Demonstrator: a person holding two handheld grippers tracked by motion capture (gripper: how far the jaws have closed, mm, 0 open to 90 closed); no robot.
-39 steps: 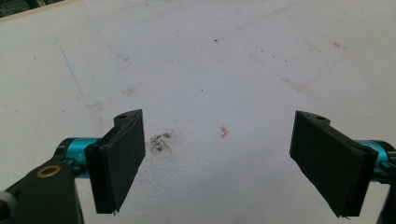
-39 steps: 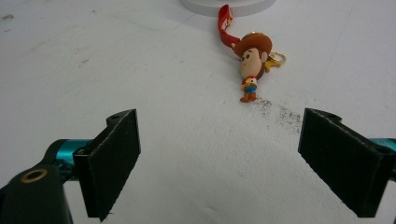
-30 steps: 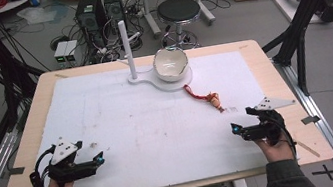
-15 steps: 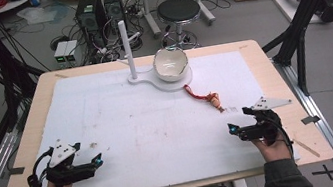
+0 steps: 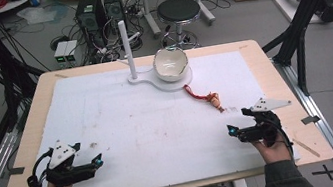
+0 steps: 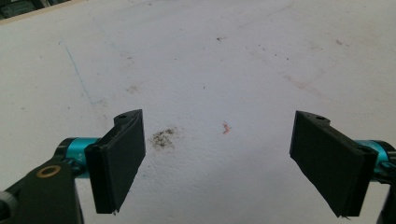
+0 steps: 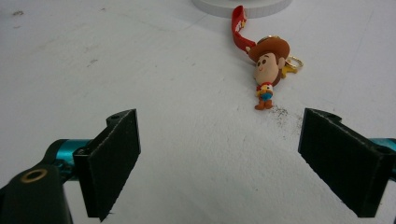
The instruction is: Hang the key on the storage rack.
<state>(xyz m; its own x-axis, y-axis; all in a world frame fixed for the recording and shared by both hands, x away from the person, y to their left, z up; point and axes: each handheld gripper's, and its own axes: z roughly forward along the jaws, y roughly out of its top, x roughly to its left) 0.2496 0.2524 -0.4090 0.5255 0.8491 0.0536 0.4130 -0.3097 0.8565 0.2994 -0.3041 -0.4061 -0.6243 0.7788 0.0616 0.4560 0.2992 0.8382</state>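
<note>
The red strap [image 7: 239, 25] of the cowboy figure keychain [image 7: 267, 70] is cut off at the top edge of the right gripper view, beside the white stand base [image 7: 243, 5]. In the high view, the keychain is too small to resolve. The bowl [image 5: 170, 64] hides the base portion beneath it.

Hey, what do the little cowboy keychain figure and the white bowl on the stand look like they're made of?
The cowboy figure looks like molded rubber or soft plastic: smooth, matte, solid colours, on a red fabric-like strap with a gold metal ring. The bowl looks like glazed ceramic or glossy plastic, with a shiny white inside; I can't tell which.
</note>
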